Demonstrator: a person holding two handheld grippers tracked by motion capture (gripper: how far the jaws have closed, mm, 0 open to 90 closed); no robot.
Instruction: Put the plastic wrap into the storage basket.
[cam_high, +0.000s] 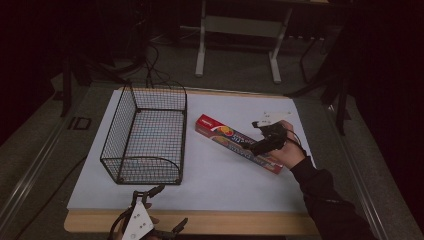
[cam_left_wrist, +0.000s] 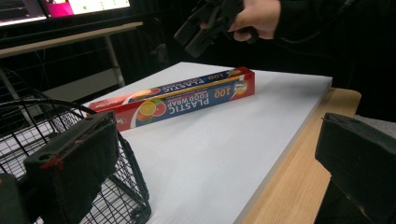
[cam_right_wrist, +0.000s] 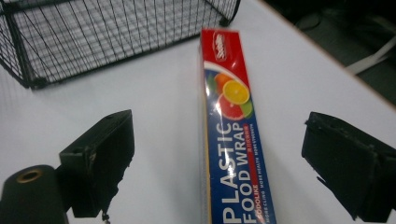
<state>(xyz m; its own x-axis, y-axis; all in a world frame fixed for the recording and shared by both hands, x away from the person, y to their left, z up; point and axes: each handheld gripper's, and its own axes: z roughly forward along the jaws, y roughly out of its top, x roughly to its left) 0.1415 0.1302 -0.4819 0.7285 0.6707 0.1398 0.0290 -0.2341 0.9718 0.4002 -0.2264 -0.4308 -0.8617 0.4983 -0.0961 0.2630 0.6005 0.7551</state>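
Observation:
A long red and blue plastic food wrap box lies slantwise on the white board, right of a black wire basket. A hand holds my right gripper open over the box's near right end. In the right gripper view its gripper has one jaw on each side of the box, with the basket beyond. My left gripper is open at the table's front edge, below the basket. The left gripper holds nothing in its own view, which looks across the board at the box.
The white board rests on a wooden table whose front edge shows bare. The basket holds nothing and sits close to the left jaw. A white table frame and cables stand on the floor behind.

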